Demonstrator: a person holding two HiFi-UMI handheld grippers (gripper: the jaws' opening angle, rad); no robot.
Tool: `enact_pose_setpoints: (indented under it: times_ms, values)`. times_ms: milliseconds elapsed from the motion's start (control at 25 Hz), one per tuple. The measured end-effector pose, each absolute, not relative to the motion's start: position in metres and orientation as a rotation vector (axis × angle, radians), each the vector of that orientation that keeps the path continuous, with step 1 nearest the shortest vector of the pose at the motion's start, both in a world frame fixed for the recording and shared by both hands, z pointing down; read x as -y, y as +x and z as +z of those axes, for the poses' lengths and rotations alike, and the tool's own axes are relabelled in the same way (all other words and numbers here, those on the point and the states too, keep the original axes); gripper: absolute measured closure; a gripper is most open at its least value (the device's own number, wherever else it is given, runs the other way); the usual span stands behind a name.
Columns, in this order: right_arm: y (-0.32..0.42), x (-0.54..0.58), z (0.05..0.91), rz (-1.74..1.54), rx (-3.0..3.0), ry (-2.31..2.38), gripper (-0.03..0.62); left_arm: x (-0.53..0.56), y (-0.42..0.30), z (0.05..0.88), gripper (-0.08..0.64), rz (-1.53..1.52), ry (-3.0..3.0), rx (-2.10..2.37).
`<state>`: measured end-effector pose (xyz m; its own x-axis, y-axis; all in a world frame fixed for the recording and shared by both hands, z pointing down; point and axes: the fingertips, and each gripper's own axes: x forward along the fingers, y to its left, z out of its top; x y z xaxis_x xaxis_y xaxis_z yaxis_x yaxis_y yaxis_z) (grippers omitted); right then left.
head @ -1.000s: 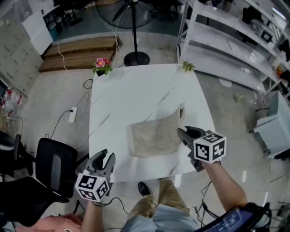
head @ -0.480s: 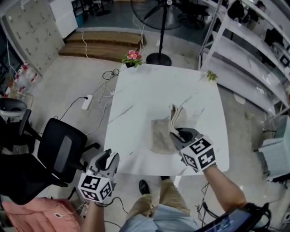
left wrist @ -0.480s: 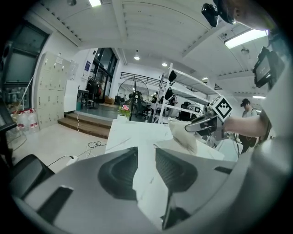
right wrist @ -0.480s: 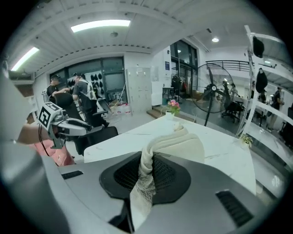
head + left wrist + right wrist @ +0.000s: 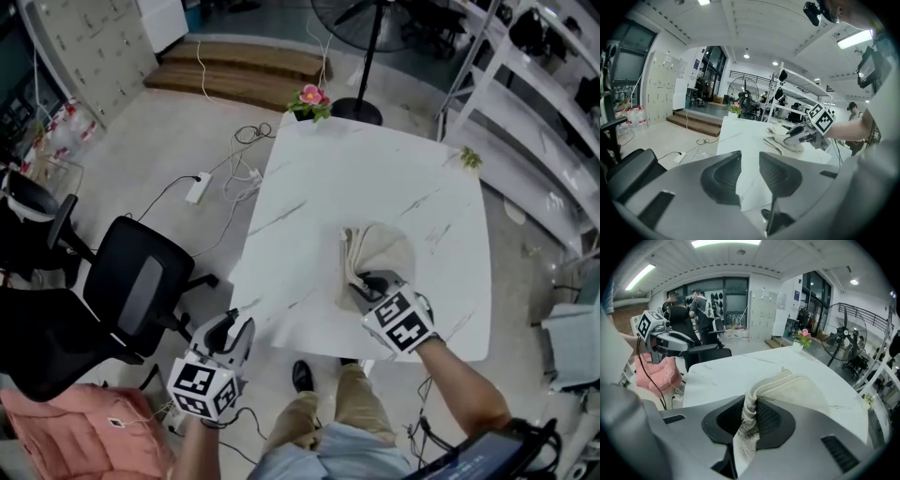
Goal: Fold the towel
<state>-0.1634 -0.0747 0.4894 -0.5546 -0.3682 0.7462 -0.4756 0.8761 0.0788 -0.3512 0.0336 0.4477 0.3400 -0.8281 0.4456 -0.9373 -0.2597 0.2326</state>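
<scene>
A beige towel (image 5: 380, 253) lies bunched and partly doubled over on the white marble table (image 5: 309, 216), right of its middle. My right gripper (image 5: 362, 287) is at the towel's near edge, shut on a folded edge of cloth; in the right gripper view the towel (image 5: 799, 386) rises in a ridge into the closed jaws (image 5: 750, 412). My left gripper (image 5: 234, 328) hangs off the table's near left corner, open and holding nothing. In the left gripper view its jaws (image 5: 750, 161) stand apart, with the towel (image 5: 779, 139) and the right gripper (image 5: 800, 134) beyond them.
A black office chair (image 5: 141, 291) stands left of the table, with a pink bundle (image 5: 84, 431) near it. A flower pot (image 5: 312, 97) and a small plant (image 5: 471, 158) sit at the table's far corners. A fan stand (image 5: 362, 105), floor cables (image 5: 202, 186) and shelves (image 5: 548, 89) lie beyond.
My right gripper has carried the towel's right edge up and over to the left, so the flat towel is now bunched and doubled. My left gripper stays off the near left corner.
</scene>
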Motion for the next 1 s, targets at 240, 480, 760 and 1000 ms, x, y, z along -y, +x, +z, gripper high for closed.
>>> enact_pose_setpoints:
  times_ms: [240,480,760,1000]
  values:
    - [-0.172,0.069,0.522,0.135,2.151,0.521,0.520,-0.038,-0.351,0.458,0.437,0.327,2.138,1.525]
    - [-0.182,0.061,0.527,0.110,2.157,0.451,0.475,-0.034,-0.345,0.455,0.437,0.328,2.149,1.509]
    - [-0.169,0.047,0.451,0.161,2.388,0.446,0.404,-0.005,-0.310,0.433,0.437,0.313,2.266,1.440]
    - [-0.101,0.073,0.457,0.196,2.369,0.639,0.541,0.021,-0.206,0.418,0.437,0.336,2.482,1.191]
